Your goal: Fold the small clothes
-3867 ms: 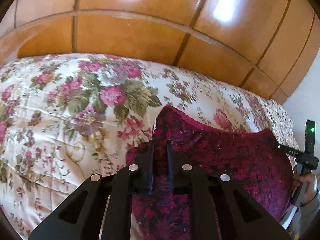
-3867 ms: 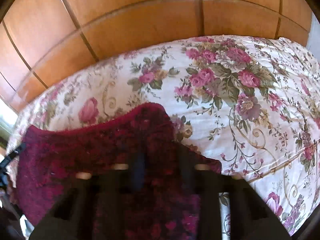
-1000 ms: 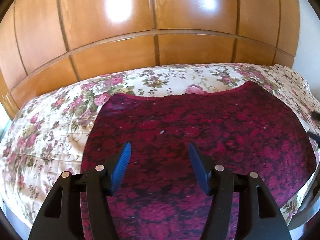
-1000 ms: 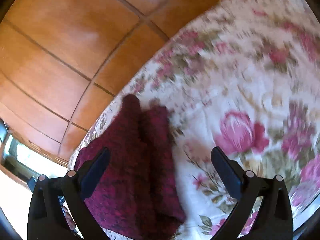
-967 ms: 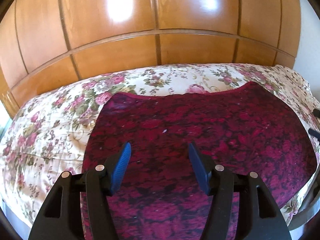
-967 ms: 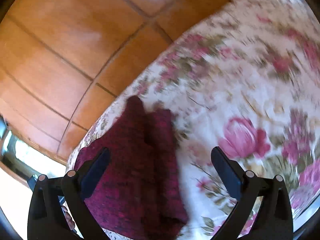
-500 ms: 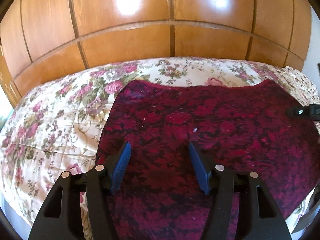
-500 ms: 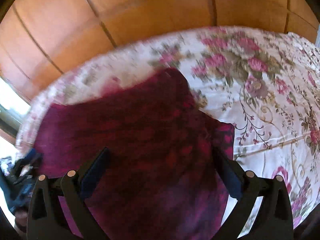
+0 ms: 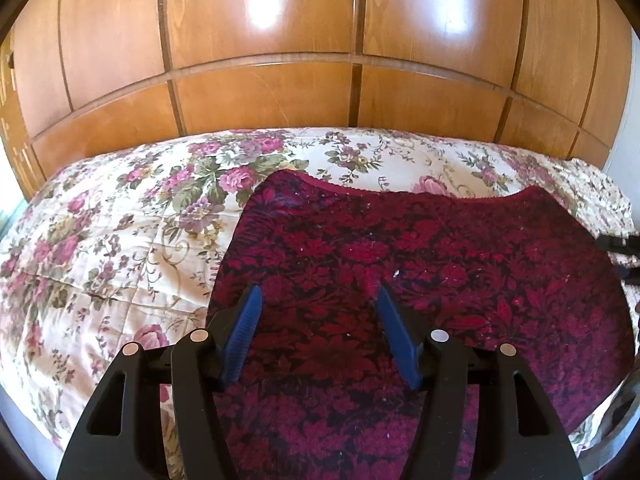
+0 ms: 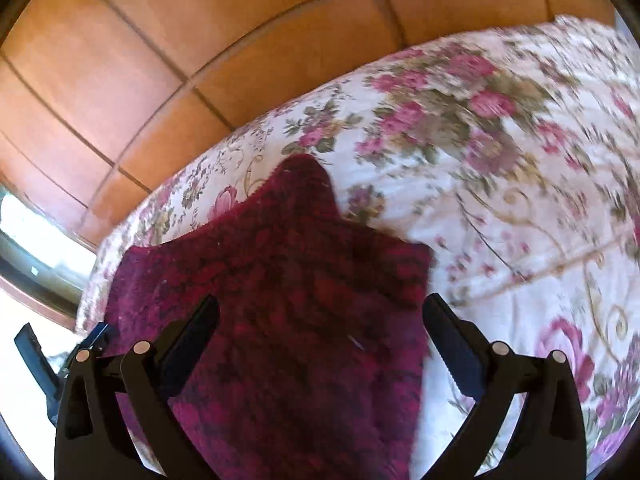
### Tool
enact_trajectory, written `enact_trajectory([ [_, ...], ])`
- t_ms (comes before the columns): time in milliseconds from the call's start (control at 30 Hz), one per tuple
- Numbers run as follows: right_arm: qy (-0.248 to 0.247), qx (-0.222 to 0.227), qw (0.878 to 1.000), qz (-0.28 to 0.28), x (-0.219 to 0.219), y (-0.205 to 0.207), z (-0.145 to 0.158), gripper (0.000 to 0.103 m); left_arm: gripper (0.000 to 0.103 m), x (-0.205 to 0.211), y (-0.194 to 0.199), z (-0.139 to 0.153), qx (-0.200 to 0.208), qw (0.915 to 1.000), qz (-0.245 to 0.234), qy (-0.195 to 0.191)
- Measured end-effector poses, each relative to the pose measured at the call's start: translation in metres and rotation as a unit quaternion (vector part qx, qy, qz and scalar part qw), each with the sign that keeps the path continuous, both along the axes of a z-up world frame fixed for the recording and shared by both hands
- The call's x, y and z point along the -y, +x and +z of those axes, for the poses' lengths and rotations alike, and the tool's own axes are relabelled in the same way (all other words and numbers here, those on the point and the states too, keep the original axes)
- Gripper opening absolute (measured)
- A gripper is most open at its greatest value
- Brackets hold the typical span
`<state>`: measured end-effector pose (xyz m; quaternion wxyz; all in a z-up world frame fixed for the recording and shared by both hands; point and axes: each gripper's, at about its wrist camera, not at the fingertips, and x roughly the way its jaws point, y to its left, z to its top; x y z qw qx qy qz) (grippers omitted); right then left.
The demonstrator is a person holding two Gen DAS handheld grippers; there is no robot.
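That dark red floral garment is lying flat along the near edge of the bed's flowery quilt, and it looks soft and floppy, so I'd pinch it at a far corner. Left gripper and right gripper both hover over it, wide apart and empty. Wooden wardrobe panels rise right behind the bed.

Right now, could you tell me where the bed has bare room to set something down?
The floral bedspread lies bare left of the dark red garment, and in a strip between it and the wooden panelling. The near right side is covered by the garment, under both open grippers.
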<state>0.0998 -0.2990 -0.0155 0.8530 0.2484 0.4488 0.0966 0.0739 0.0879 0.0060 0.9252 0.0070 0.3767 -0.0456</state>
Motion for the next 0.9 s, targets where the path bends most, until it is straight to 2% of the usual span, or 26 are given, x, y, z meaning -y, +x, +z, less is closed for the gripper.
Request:
enact_trajectory([
  [133, 0.049, -0.034, 0.998, 0.000, 0.013, -0.014, -0.029, 0.101, 0.059, 0.003, -0.007, 0.007, 0.007, 0.9999, -0.005, -0.008],
  [267, 0.100, -0.017, 0.995, -0.002, 0.019, -0.032, -0.040, 0.101, 0.059, 0.011, -0.012, 0.013, 0.012, 0.9997, -0.016, -0.014],
  [467, 0.099, -0.021, 0.994, 0.042, 0.020, -0.042, -0.041, 0.101, 0.059, 0.023, -0.013, 0.011, 0.003, 0.9994, -0.028, -0.018],
  [600, 0.102, -0.017, 0.994, 0.044, 0.020, -0.045, -0.043, 0.101, 0.059, 0.028, -0.013, 0.008, 0.001, 0.9996, -0.028, -0.010],
  [733, 0.097, -0.015, 0.994, 0.041, 0.020, -0.049, -0.042, 0.101, 0.059, 0.019, -0.009, 0.011, 0.004, 0.9999, -0.014, -0.004],
  [800, 0.055, -0.018, 0.998, 0.018, 0.020, -0.048, -0.033, 0.101, 0.059, 0.010, -0.009, 0.015, 0.011, 0.9999, 0.000, -0.003],
  [833, 0.019, -0.001, 1.000, 0.004, 0.020, -0.050, -0.019, 0.101, 0.059, 0.005, -0.009, 0.017, 0.015, 0.9999, 0.003, -0.001],
  [900, -0.022, 0.035, 0.999, 0.016, 0.016, -0.052, 0.007, 0.101, 0.059, -0.004, -0.007, 0.019, 0.019, 0.9997, 0.014, 0.009],
])
